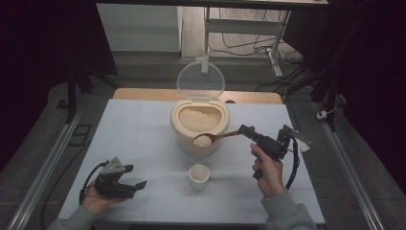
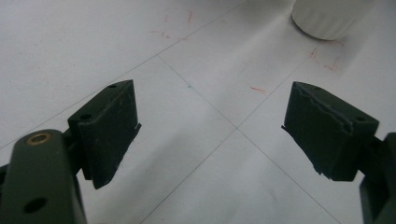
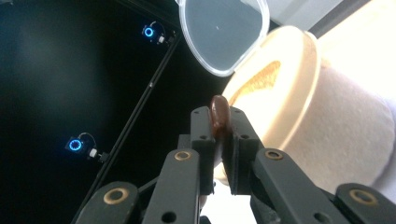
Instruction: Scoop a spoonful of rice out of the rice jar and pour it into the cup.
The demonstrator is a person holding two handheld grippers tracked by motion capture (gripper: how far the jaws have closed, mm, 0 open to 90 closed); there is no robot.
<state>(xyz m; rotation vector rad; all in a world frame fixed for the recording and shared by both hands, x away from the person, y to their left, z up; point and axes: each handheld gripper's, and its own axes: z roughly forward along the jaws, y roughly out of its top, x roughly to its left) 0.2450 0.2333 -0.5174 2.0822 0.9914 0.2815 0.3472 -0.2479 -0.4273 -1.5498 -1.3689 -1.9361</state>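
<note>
Right tongs are clamped on the handle end of the wooden spoon; in the right gripper view the handle tip sits pinched between the jaws, narrow grip near the very end. The spoon bowl carries a heap of rice and hangs over the front rim of the rice container, whose clear lid stands hinged up behind. The white cup stands on the counter just in front of the container, apart from it and below the spoon bowl's line. Left tongs are open and hold nothing, resting low on the counter well left of the cup; the left gripper view shows bare counter between the jaws and the cup base at top right.

Risks, my read:
- Long spoon, grip at the far end: the handle can pivot in the jaws, the bowl dips and rice dumps on the counter short of the cup.
- Heap looks full; any jerk or fast tilt on the way to the cup sheds grains.
- Cup mouth is small against the spoon bowl; an off-centre pour spills over the rim.
- Cup is unsupported, left tongs are away from it; a knock from the spoon could tip it.
</note>
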